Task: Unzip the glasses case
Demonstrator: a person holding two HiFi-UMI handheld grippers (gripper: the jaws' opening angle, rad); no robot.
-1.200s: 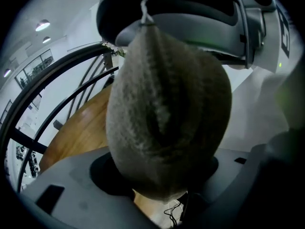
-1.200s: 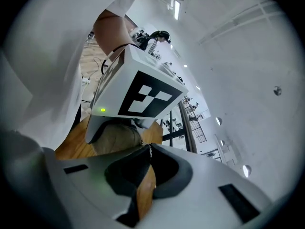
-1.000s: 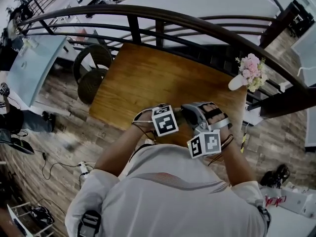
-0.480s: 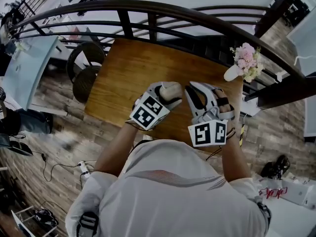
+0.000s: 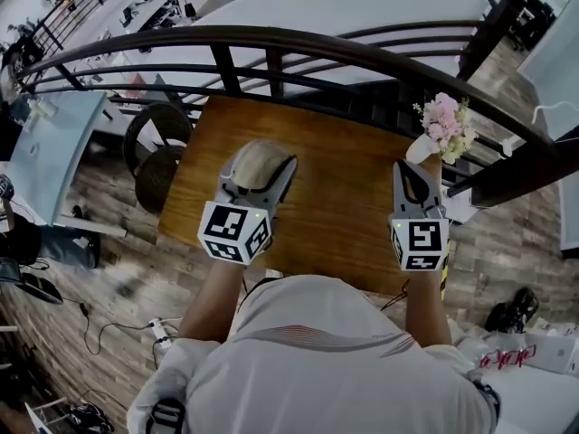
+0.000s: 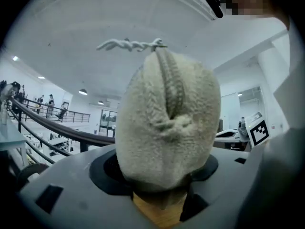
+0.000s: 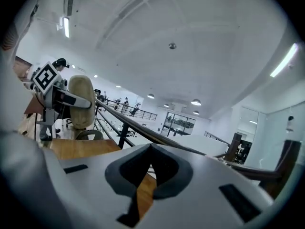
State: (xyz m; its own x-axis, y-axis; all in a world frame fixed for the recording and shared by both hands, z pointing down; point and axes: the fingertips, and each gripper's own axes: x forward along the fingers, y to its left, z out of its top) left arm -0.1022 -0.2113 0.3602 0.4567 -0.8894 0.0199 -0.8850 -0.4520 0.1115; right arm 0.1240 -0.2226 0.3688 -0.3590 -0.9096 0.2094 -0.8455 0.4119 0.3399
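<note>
The glasses case (image 5: 261, 156) is a fuzzy beige pouch, held up above the wooden table (image 5: 335, 179) by my left gripper (image 5: 256, 177), which is shut on it. In the left gripper view the case (image 6: 167, 128) fills the space between the jaws. Its zip (image 6: 172, 87) runs up the middle, and a pale pull cord (image 6: 128, 45) sticks out at the top. My right gripper (image 5: 412, 177) is apart at the table's right side, shut with nothing in it. In the right gripper view its jaws (image 7: 150, 151) meet, and the case (image 7: 81, 101) shows far to the left.
A white vase of pink flowers (image 5: 443, 125) stands at the table's far right corner, close to the right gripper. A dark curved railing (image 5: 271, 39) runs behind the table. Two round wicker seats (image 5: 158, 129) sit off its left edge.
The two grippers were together at the near edge and have risen and parted. The left one carried the case up and to the left. The right one swung away to the right, empty.
</note>
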